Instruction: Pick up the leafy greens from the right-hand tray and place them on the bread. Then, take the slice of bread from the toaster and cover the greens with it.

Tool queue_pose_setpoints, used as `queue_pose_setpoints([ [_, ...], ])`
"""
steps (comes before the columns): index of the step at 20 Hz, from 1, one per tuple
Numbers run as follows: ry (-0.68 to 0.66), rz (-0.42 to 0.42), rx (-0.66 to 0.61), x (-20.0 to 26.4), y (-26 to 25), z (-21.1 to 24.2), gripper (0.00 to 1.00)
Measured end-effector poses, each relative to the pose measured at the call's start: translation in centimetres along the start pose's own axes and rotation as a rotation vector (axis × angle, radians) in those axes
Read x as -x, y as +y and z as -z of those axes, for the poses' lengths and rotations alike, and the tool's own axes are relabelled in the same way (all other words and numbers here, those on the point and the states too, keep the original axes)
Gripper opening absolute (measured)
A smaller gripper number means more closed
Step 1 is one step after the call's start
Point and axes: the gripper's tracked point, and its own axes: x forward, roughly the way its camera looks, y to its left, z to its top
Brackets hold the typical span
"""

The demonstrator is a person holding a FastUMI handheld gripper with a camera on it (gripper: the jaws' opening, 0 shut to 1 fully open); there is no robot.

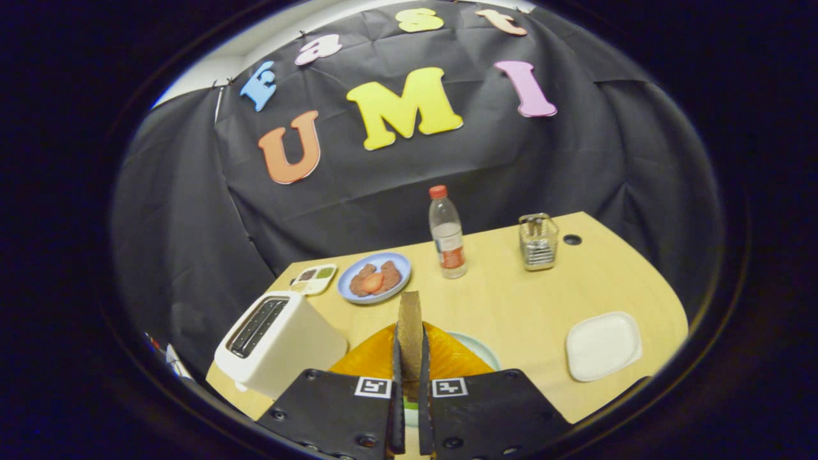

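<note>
My gripper is shut on a brown slice of bread, which stands upright and edge-on between the two fingers and sticks out above their tips. Right below and behind the slice lies a glossy orange-yellow mound on a pale round plate. A sliver of green shows low in the gap between the fingers. The white toaster stands just left of the fingers, its slots dark. The white right-hand tray lies bare to the right.
Beyond the fingers on the wooden table stand a blue plate with brown food, a small compartment dish of sauces, a clear bottle with a red cap and a metal holder.
</note>
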Motion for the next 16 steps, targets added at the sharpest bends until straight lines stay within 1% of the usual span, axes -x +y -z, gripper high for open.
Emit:
queue_pose_setpoints([
  [3, 0.027, -0.029, -0.030, -1.5, 1.9, 1.8, 0.08],
  [7, 0.039, -0.065, -0.090, -2.7, 2.5, 2.9, 0.08],
  [11, 0.061, -0.028, -0.117, -3.6, 0.2, 4.1, 0.08],
  [14, 0.072, 0.016, -0.142, -3.7, -2.2, 4.7, 0.08],
  [15, 0.076, 0.035, -0.140, -3.7, -3.0, 4.9, 0.13],
  [16, 0.079, 0.046, -0.133, -3.7, -3.7, 5.2, 0.13],
])
